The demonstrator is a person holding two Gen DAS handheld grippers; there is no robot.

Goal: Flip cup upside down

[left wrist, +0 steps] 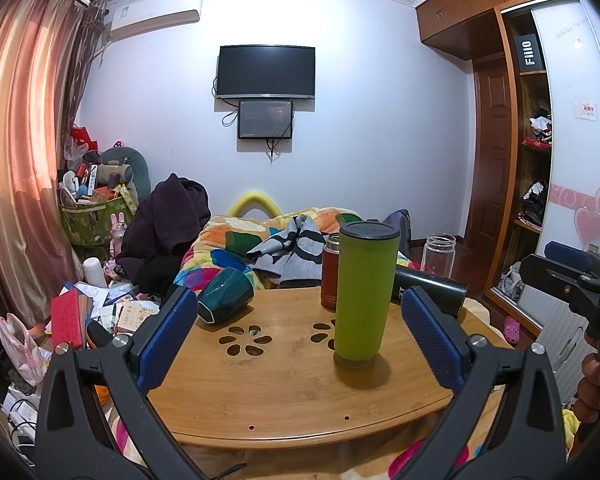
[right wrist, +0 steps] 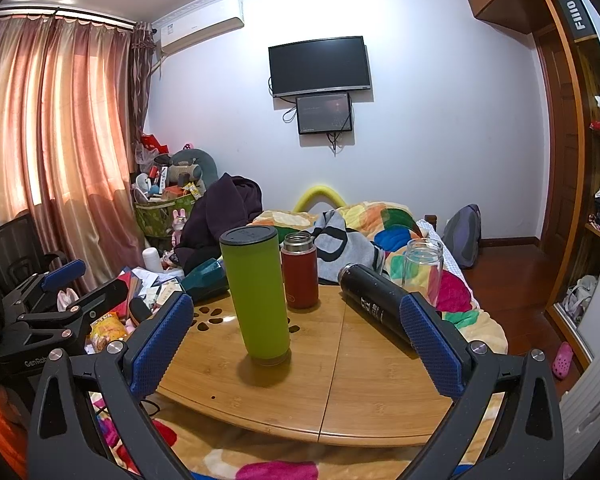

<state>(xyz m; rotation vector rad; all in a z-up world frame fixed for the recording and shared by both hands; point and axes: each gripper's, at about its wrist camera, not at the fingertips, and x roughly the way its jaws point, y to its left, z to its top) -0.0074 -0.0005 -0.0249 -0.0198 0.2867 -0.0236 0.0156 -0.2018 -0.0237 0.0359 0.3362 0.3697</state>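
The green tumbler (left wrist: 365, 296) stands upright, lid on top, mid-tabletop (left wrist: 284, 396) — untouched. Both the left gripper (left wrist: 300, 336) and the right gripper (right wrist: 300, 344) are spread wide, near it — likely lining up a grasp.

"FiiO" reads on a black box (left wrist: 529, 53) in the wardrobe; "GenRob" on the left gripper (right wrist: 40, 361).

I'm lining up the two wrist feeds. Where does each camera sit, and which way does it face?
Left wrist: behind the open left gripper, facing the green tumbler on the bamboo table; the right gripper shows at right.
Right wrist: behind the open right gripper, facing the same tumbler; the left gripper shows at left.
Shared: tumbler, red flask, black bottle, wall TV.
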